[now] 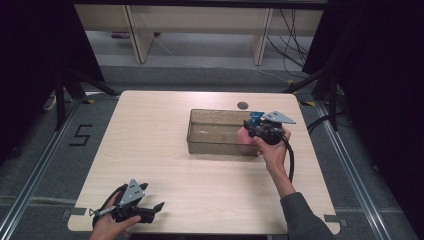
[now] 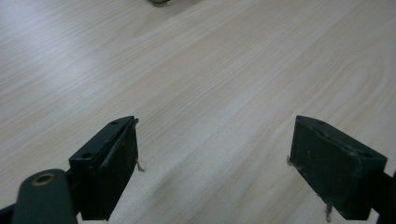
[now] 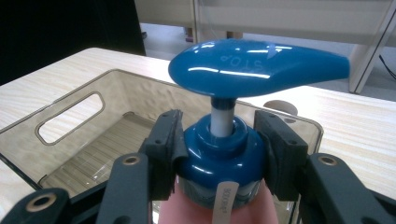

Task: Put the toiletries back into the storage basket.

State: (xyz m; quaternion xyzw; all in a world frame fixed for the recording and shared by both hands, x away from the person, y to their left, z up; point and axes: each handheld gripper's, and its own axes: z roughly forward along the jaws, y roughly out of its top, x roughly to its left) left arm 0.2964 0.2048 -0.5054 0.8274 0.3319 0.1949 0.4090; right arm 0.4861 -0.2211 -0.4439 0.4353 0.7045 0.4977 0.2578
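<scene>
I've got the pump bottle [image 3: 219, 154] clamped in my right hand-held gripper [image 3: 219, 154], jaws pressed on either side of its blue collar just under the blue pump head [image 3: 257, 65]. The grab is done and the grip looks square, with the pump stem rising straight up between the jaws. The pink body of the bottle hangs below the collar.

From the high view, the right hand-held gripper [image 1: 257, 131] holds the bottle [image 1: 243, 137] at the right end of the clear bin [image 1: 212, 131], at its near right corner. Whether the bottle's base is resting on the bin floor or hanging just above it, I can't tell from here. The rest of the bin looks bare inside.

My left hand-held gripper [image 1: 152, 210] sits low at the near left edge of the table [image 1: 150, 150], well apart from the bin. Its jaws stand wide apart with nothing but wood grain between them.

So as I judge it: the pick is complete, the bottle is at the bin, and what's left is settling it in and letting go.
</scene>
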